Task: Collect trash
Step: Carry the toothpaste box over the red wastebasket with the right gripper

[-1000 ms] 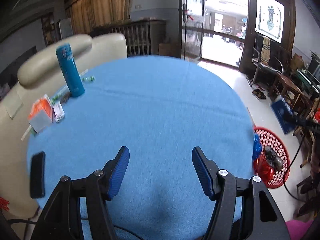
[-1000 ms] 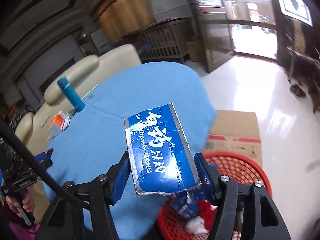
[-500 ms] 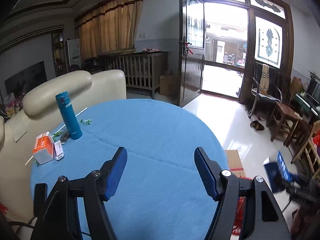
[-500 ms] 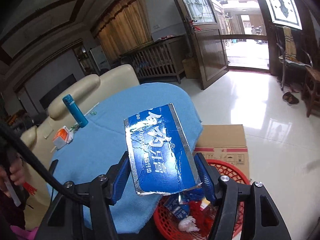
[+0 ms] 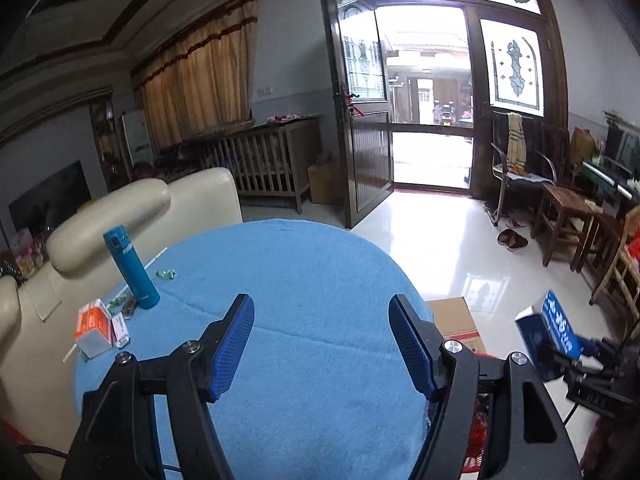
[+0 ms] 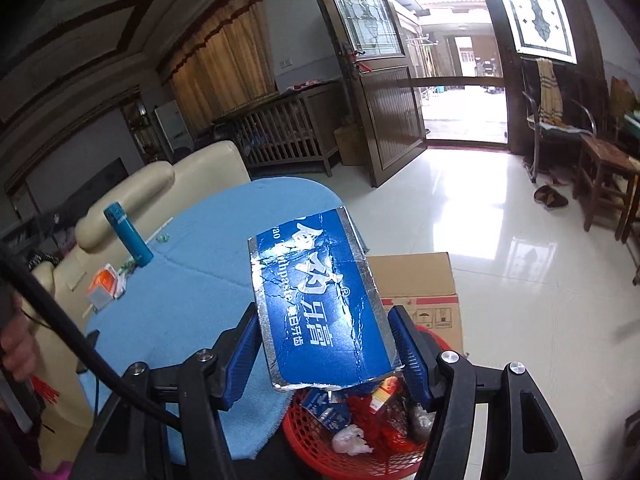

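Right gripper (image 6: 324, 354): I have its jaws clenched on the box (image 6: 320, 300), a crumpled blue toothpaste carton, tilted up and away from the camera.
Left gripper (image 5: 320, 350): jaws released, nothing between them; it hangs above the tabletop (image 5: 304, 280).
Box position: I read it as over the near rim of the basket (image 6: 320, 444), off the tabletop edge.
Basket: red, on the floor against the tabletop, already holding wrappers and scraps.
Step in hand: I judge the drop into the basket is next.
Risk 1: the box overhangs towards the tabletop; released here, I judge it could strike the rim and tip onto the floor or against the carton (image 6: 416, 280) behind.
Risk 2: the grip is on a creased, soft wall; a squeeze could collapse it and let it slip early.
Risk 3: the cable (image 6: 80, 344) crossing the right view could snag the grippers.
Remaining trash: the orange pack (image 5: 93, 328) and green wrappers (image 5: 166, 274) beside the flask (image 5: 132, 272), far side.
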### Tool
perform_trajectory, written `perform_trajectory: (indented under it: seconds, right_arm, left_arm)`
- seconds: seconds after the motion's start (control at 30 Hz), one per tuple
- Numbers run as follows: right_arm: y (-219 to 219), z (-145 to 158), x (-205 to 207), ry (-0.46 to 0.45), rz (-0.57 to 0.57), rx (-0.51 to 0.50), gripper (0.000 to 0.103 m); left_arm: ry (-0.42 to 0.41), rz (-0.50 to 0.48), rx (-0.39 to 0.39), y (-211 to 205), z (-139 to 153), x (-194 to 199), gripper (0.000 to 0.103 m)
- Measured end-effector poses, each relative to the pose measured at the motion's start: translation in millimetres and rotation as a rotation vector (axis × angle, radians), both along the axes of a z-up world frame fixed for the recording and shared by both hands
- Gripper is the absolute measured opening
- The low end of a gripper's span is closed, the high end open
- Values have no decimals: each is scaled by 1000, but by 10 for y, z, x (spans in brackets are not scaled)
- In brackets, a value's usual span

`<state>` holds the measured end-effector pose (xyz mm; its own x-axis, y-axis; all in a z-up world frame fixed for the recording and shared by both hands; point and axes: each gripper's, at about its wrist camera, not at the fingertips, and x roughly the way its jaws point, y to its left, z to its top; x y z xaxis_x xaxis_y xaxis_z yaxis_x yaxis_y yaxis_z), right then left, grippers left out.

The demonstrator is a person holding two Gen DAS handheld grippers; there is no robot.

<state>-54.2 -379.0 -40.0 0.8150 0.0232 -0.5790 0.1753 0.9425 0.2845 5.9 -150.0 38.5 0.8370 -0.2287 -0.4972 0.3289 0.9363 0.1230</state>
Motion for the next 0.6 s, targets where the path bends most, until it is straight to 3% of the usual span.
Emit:
perform_trajectory:
  seconds: [0.6]
  right_arm:
    - [98,-70,107,30,20,4,66]
  left_arm:
    - [21,108,-57,498,-92,61,71]
